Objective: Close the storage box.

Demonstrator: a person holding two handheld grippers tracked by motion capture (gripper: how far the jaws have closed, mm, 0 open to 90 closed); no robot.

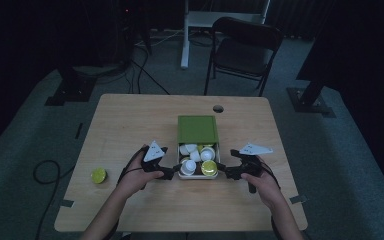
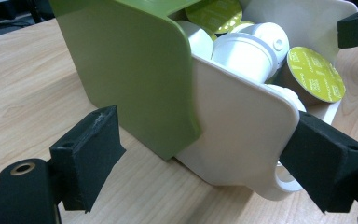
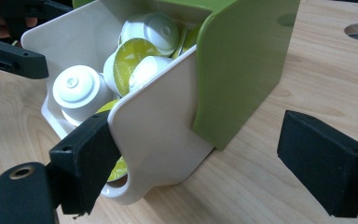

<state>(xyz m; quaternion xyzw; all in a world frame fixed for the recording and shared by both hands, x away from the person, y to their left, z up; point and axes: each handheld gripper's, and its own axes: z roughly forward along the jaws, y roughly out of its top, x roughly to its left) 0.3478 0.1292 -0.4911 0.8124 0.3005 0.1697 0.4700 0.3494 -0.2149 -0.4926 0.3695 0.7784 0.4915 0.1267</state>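
White drawer [image 1: 198, 176] full of coffee capsules [image 1: 209, 168] sticks out of its green box [image 1: 197, 129]; left gripper [image 1: 172, 173] and right gripper [image 1: 223, 173] flank it, jaws apart.

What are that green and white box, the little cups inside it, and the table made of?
The green sleeve and white drawer look like smooth moulded plastic with rounded corners and a soft sheen. The capsules seem white plastic, with what may be printed green foil lids. The table shows pale wood grain, possibly laminate.
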